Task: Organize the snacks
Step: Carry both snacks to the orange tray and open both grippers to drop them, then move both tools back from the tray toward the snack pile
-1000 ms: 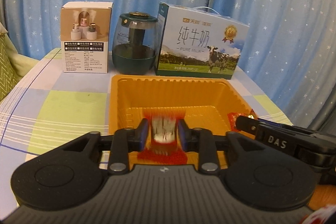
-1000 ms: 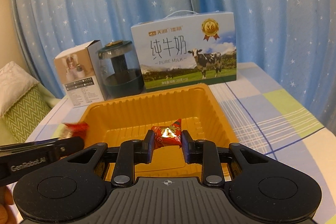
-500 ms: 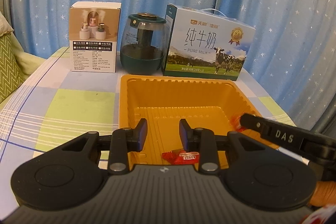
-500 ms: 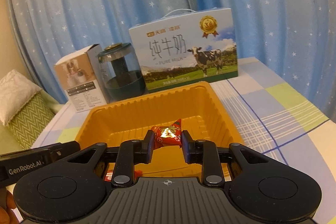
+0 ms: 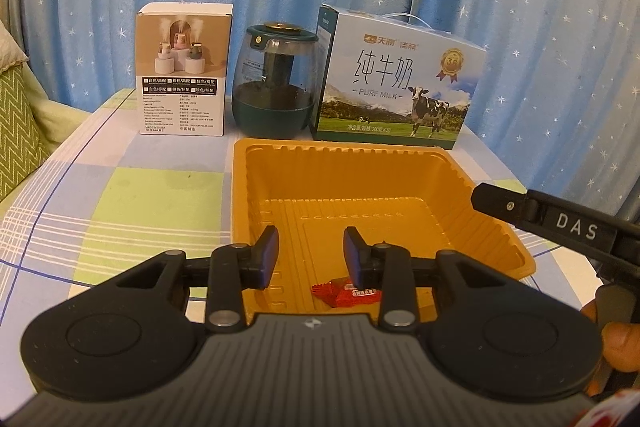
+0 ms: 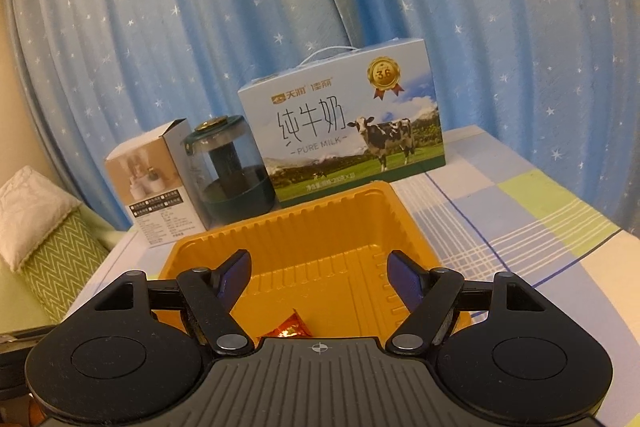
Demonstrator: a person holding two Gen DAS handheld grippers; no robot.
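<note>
An orange plastic tray (image 5: 500, 223) sits on the checked tablecloth; it also shows in the right wrist view (image 6: 404, 211). My left gripper (image 5: 311, 255) is open and empty above the tray's near end. A red wrapped candy (image 5: 344, 294) lies on the tray floor just below its right finger. My right gripper (image 6: 319, 273) is wide open and empty over the tray. A red-orange wrapped candy (image 6: 291, 326) lies in the tray below it, partly hidden by the gripper body. The right gripper's finger (image 5: 532, 213) reaches in from the right in the left wrist view.
Behind the tray stand a white humidifier box (image 5: 182, 75), a dark green glass humidifier (image 5: 276, 83) and a pure milk carton (image 5: 396, 87). Blue starred curtains hang behind. A green zigzag cushion (image 6: 52, 259) lies off the table's left side.
Both grippers opened and let go of their candies, which now lie in the tray. Both grippers pulled back and rose a little.
</note>
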